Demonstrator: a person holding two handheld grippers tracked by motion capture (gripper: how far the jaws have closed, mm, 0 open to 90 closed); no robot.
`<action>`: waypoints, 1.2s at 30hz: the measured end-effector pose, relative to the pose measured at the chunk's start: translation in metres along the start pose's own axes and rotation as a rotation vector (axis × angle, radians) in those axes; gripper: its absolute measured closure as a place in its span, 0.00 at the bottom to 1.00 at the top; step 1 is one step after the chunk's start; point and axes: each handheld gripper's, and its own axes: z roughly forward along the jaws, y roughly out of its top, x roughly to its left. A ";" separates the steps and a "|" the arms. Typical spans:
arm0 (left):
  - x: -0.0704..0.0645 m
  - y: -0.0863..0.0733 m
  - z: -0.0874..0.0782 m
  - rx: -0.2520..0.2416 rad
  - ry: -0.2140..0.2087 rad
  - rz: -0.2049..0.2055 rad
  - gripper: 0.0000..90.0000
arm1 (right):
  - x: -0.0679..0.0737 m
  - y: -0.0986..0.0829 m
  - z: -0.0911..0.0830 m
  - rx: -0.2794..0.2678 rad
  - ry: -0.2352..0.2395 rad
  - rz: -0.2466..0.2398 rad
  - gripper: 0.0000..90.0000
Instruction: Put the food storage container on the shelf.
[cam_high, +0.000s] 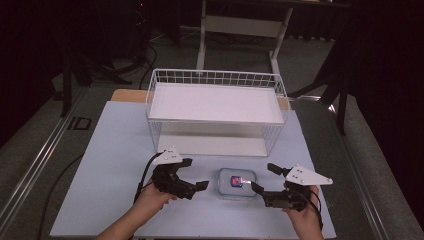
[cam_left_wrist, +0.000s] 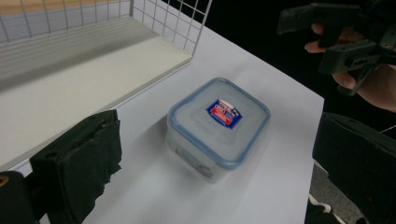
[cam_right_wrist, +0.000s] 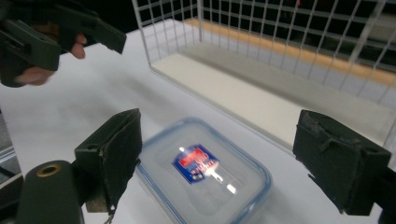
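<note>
A clear lidded plastic box (cam_high: 236, 183) with a blue rim and a red-and-blue label sits on the pale table top (cam_high: 115, 150), in front of the wire basket. My left gripper (cam_high: 196, 173) is open just left of the box, nothing between its jaws. My right gripper (cam_high: 262, 176) is open at the box's right edge. In the left gripper view the box (cam_left_wrist: 218, 126) lies ahead of the gripper (cam_left_wrist: 219, 140), with the right gripper (cam_left_wrist: 345, 37) beyond. In the right gripper view the box (cam_right_wrist: 203, 170) lies low between the open gripper (cam_right_wrist: 220, 119) jaws, untouched.
A white wire basket (cam_high: 215, 77) with a white board inside stands at the table's back middle, close behind the box. A table frame (cam_high: 240, 25) stands on the floor beyond. Cables trail off the left side. The left gripper (cam_right_wrist: 60, 32) shows far off in the right gripper view.
</note>
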 end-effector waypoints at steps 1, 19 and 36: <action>0.001 0.001 0.003 0.004 -0.006 -0.015 0.03 | -0.005 0.000 0.002 0.015 -0.001 0.052 0.14; 0.008 0.000 0.065 0.199 0.012 -0.172 0.03 | -0.039 -0.019 0.024 0.195 0.007 0.390 0.13; 0.029 -0.020 0.091 0.242 -0.044 -0.431 0.17 | -0.065 -0.054 0.049 0.345 0.137 0.820 0.16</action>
